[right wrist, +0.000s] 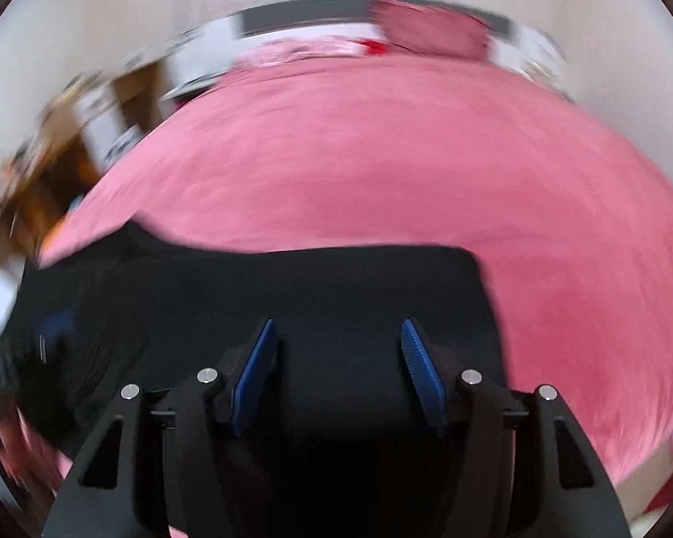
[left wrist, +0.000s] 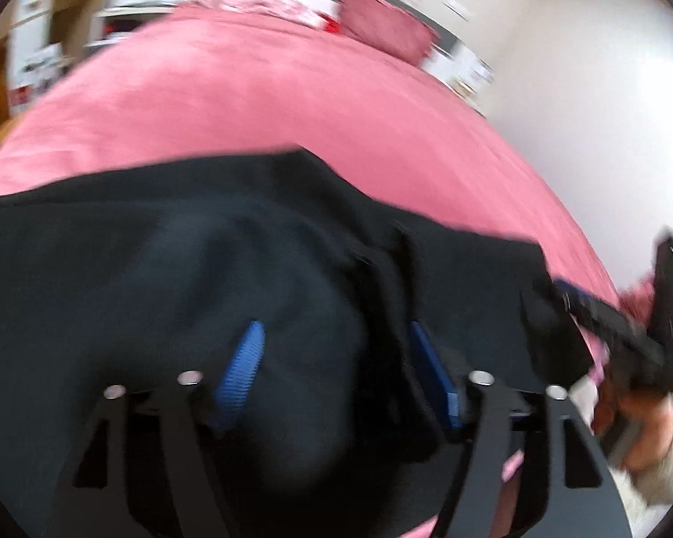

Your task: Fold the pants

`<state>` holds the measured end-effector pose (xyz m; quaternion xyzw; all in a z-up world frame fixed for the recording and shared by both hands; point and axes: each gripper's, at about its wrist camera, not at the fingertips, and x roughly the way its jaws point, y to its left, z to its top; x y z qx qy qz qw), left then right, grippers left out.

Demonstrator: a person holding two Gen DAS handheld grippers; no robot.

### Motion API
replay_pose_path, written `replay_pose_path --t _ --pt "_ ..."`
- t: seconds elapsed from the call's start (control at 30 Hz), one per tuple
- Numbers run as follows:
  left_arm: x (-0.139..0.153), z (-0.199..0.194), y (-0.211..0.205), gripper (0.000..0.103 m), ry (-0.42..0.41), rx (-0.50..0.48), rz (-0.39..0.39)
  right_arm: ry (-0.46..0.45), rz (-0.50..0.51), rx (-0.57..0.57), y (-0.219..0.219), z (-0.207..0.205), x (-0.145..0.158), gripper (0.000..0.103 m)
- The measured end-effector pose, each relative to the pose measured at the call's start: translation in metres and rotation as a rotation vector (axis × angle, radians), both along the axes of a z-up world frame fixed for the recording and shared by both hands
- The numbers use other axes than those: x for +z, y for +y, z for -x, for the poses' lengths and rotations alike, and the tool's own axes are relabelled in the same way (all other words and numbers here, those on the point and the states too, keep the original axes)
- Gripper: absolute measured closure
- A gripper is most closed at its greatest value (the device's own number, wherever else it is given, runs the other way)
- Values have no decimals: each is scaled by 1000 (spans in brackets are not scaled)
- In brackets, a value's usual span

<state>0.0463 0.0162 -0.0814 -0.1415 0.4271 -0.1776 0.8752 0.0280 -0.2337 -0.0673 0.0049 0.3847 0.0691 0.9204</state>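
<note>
Black pants (left wrist: 202,246) lie on a pink bedspread (left wrist: 246,103). In the left wrist view my left gripper (left wrist: 336,349) is open, its blue pads wide apart, with a bunched fold of the pants between and over them. The right gripper (left wrist: 574,300) shows at the right edge of that view, at the pants' corner. In the right wrist view my right gripper (right wrist: 338,345) is open above the flat black pants (right wrist: 336,282), near their right edge. Both views are motion blurred.
A pink pillow (left wrist: 386,22) lies at the head of the bed, also in the right wrist view (right wrist: 430,31). Wooden shelves (right wrist: 67,134) stand to the left of the bed. A white wall (left wrist: 583,67) is at the right.
</note>
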Motion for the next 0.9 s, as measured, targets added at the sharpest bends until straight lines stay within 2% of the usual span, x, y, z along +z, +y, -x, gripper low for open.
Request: replay_pose_path --t 0.07,0.1,0.17,0.27,0.33,0.4,0.47,0.53,0.77,0.9 --pt "2 -3 17 25 10 73 35 -4 24 69 18 5 -5 43" --pt "3 -3 29 20 16 127 54 11 32 82 23 3 -10 35" --pt "3 -1 53 18 27 230 77 64 52 95 27 1 -27 26" --pt "4 6 83 17 47 333 93 93 -26 78 16 -7 -32 14" --pt "8 8 105 15 56 397 82 104 -57 85 14 -10 -36 8" --pt "14 15 137 15 42 454 51 100 -21 99 22 -9 -38 2" --pt "20 18 164 15 20 522 12 97 13 98 29 -7 -37 2" --pt "27 23 191 15 22 563 -10 97 -7 96 25 -6 -35 2" --pt "24 42 252 15 99 613 -23 91 -17 94 24 -5 -37 2" --pt "9 47 261 15 170 545 35 88 -19 92 25 -5 -37 2"
